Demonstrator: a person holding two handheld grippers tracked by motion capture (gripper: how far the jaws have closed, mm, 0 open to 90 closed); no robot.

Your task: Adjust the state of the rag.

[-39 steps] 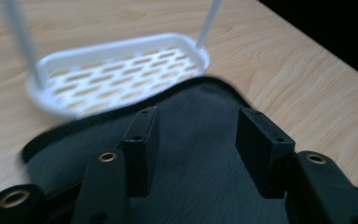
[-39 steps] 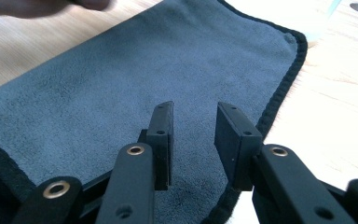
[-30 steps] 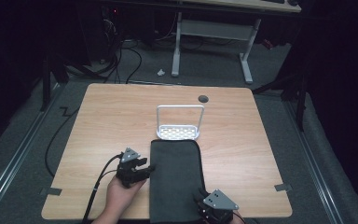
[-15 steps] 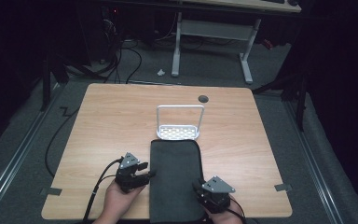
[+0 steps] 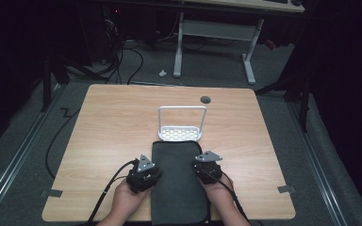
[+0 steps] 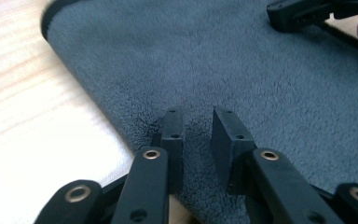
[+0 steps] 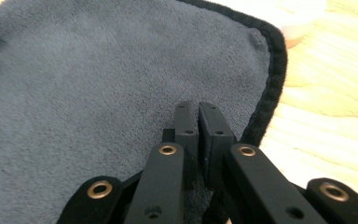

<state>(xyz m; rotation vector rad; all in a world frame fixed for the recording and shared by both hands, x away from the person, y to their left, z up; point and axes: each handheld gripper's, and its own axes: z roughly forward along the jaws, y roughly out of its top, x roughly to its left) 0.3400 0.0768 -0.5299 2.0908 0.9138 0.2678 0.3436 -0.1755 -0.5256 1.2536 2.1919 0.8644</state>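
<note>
A dark grey towel (image 5: 179, 188) lies folded in a long strip on the wooden table (image 5: 113, 122), reaching from the front edge toward the middle. My left gripper (image 5: 154, 175) is at its left edge. In the left gripper view, that gripper (image 6: 195, 123) has just been closing; a narrow gap remains over the towel (image 6: 214, 60), with pile showing between the pads. My right gripper (image 5: 199, 170) is at the towel's right edge. Its jaws (image 7: 198, 116) have just closed together on the towel (image 7: 98, 70) beside the black hem.
A white wire rack (image 5: 181, 133) with an upright handle stands just beyond the towel's far end. A round cable hole (image 5: 205, 100) sits farther back. Black cables trail off the front left. The other gripper (image 6: 307, 11) shows across the towel.
The right hand has moved away from the front edge, up along the towel's right side. The left hand shifted slightly toward the towel.
</note>
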